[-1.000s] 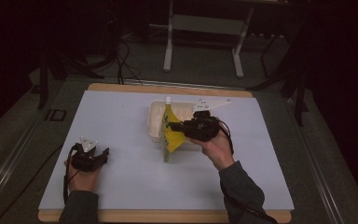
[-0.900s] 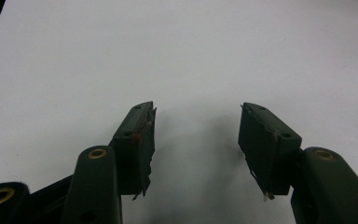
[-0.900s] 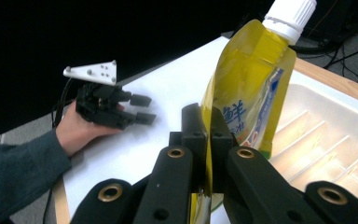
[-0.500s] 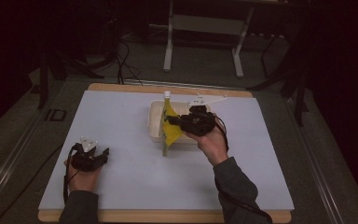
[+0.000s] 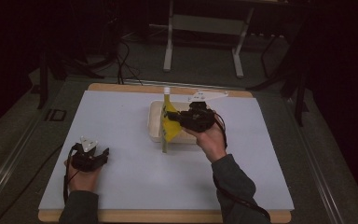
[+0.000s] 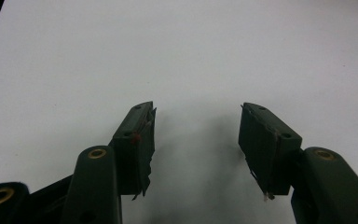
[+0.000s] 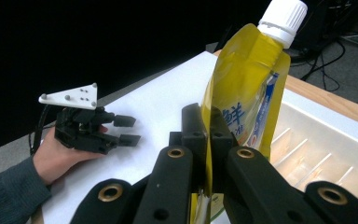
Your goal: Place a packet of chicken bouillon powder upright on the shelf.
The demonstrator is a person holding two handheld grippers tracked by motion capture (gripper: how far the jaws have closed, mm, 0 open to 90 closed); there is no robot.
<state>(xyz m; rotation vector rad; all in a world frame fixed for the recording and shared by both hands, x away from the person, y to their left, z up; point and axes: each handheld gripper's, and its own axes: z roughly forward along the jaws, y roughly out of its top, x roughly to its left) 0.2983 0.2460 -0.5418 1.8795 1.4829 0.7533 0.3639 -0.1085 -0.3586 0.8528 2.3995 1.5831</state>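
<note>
right gripper view | right hand-held gripper (image 7: pixel 204 135) pinching yellow pouch (image 7: pixel 242 88) upright, tray (image 5: pixel 154 122) at 3 o'clock | keep pinch firm, lower slowly | left hand-held gripper (image 6: pixel 196 135) spread, resting on worktop (image 5: pixel 121 121)

Looks like a lab or test room, not a home. White sheet (image 5: pixel 121 121) over a wooden board (image 5: pixel 168 217) as work surface, set on a grey floor (image 5: pixel 23 135). Loose black cables (image 5: pixel 121 56) on the floor far left. White metal stand legs (image 5: pixel 203 42) at the far side. Dark surroundings, light only on the work area.
</note>
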